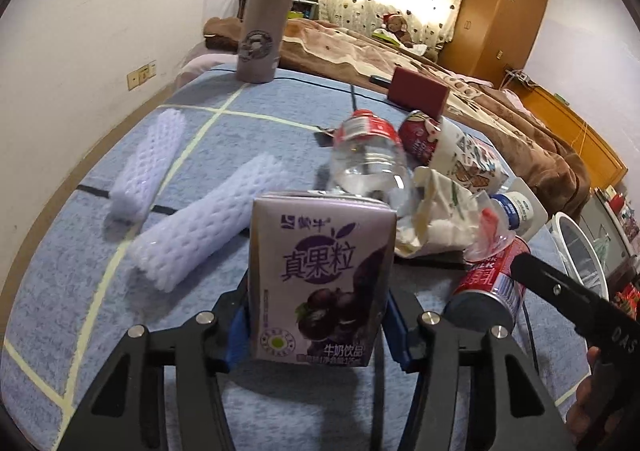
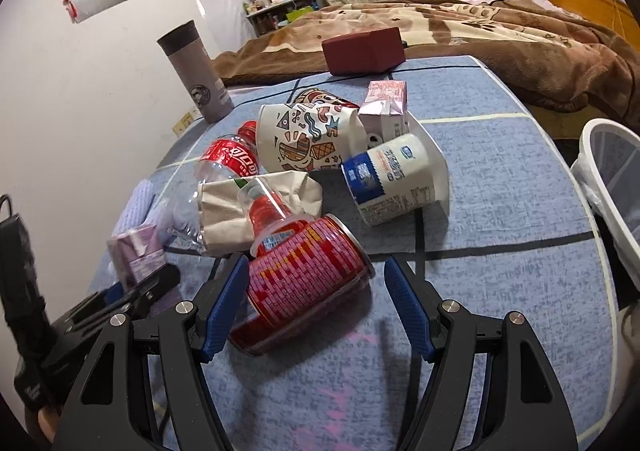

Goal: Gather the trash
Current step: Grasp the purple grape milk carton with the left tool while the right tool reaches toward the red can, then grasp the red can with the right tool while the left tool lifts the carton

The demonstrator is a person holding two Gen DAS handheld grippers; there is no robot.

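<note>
Two tongs work a blue bench [image 2: 500,179] strewn with trash. The left tongs [image 1: 320,315] pinch a purple carton [image 1: 320,279], upright between the blue pads, which press on both its sides. The right tongs [image 2: 316,307] stand spread around a red can [image 2: 308,279] lying on its side; the left pad is at the can's wall, the right pad well apart from it.

In the right view the pile sits from 10 to 1 o'clock of the can: a clear bottle [image 2: 228,167] with a red label, a crumpled paper bag [image 2: 256,207], a patterned cup [image 2: 304,135], a white tub [image 2: 392,179] on its side and a pink carton [image 2: 386,107]. The bench lies bare from 2 to 5 o'clock, out to its curved edge, where a white bin [image 2: 612,187] stands just beyond.

Only the left view shows two white foam sleeves [image 1: 208,227], at 10 and 11 o'clock of the purple carton, with bare cloth around them toward the wall-side edge. A grey tumbler [image 1: 264,23] stands at the far edge at 12 o'clock, a maroon box [image 1: 418,91] at 1 o'clock, the bed [image 1: 460,67] behind. In the right view the left tongs show at 9 o'clock, close to the can.
</note>
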